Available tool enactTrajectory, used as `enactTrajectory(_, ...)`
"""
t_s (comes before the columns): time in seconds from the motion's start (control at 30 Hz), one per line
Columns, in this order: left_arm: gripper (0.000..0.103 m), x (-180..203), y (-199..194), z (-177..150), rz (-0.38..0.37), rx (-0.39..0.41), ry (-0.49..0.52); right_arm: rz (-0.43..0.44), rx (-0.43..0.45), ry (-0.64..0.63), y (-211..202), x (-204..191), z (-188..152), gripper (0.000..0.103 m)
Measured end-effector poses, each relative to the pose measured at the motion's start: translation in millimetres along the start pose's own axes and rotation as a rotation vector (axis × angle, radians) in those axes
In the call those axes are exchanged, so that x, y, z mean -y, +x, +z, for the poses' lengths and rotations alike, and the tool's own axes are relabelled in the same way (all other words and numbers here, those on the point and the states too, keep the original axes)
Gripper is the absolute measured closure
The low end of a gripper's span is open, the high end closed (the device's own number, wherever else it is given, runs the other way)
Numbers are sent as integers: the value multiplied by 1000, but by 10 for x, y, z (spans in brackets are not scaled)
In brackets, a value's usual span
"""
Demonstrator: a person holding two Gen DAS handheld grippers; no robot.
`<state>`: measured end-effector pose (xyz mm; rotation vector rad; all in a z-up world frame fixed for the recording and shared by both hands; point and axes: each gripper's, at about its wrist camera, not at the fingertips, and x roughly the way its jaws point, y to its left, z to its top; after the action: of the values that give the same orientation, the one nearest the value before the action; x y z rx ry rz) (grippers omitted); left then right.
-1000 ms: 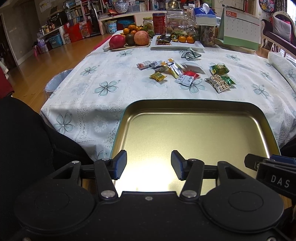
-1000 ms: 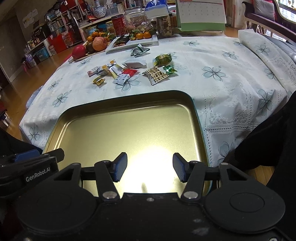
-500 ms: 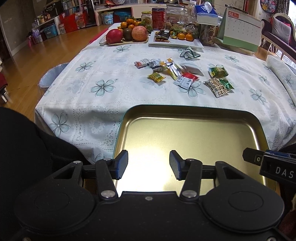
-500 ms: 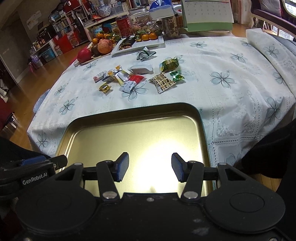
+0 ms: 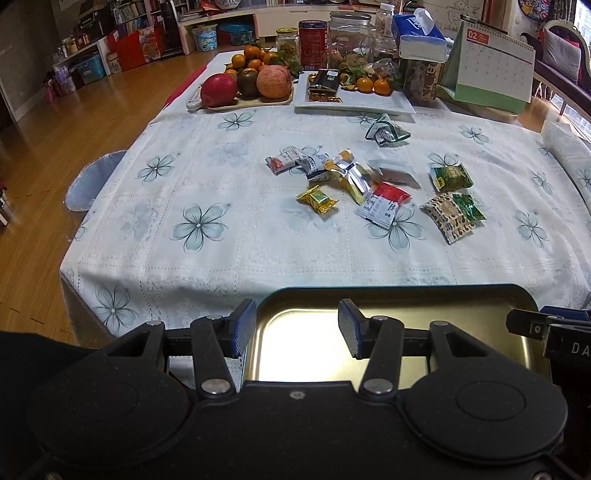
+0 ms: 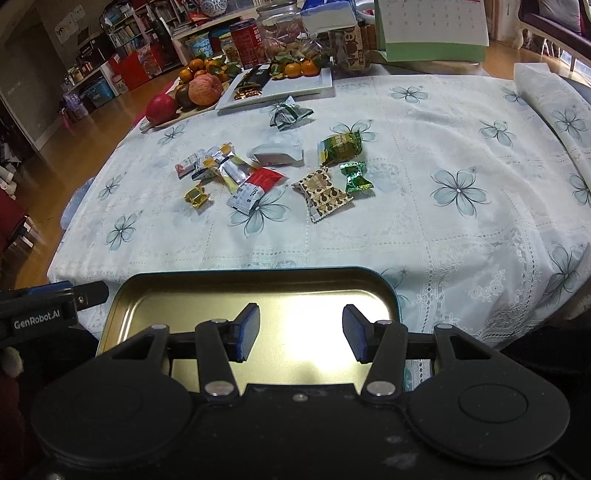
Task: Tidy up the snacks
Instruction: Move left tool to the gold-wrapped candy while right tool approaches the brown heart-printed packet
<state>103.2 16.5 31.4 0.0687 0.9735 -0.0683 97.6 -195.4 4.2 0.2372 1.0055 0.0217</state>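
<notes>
Beyond the empty gold-coloured metal tray (image 6: 255,284), light, crinkly wrapped snacks (image 6: 258,186) lie mid-table, likely best pinched by their crimped ends, while both grippers (image 5: 297,328) (image 6: 301,332) hover apart, holding nothing.

Wooden floor (image 5: 74,122); cluttered shelves (image 5: 122,33) along far wall; table under flowered tablecloth (image 5: 221,177).

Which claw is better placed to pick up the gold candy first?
Probably the left claw: open and empty, and the gold candy lies almost straight ahead of it. From the right claw, also open, it sits far off to the left.
</notes>
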Motion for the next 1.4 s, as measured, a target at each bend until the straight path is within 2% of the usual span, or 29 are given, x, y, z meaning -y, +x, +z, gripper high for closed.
enactTrajectory(0.23,47,-45,334,320,4,-49,1,27,-50,30,247,189,498,51)
enactTrajectory(0.47,47,-45,696,665,-3,-105,1,-50,-61,74,616,466,1048,53)
enactTrajectory(0.7,47,-56,1093,967,-31,-159,-33,-69,-94,122,1006,615,1427,58)
enactTrajectory(0.93,48,-123,1481,1149,-74,-229,-127,32,-79,126,1166,559,1525,58)
enactTrajectory(1.13,49,-111,1687,1217,-107,-284,-200,80,-131,141,1305,469,1527,58)
enactTrajectory(1.4,49,-117,1803,1285,-128,-313,-272,35,-129,37,1463,219,1477,54)
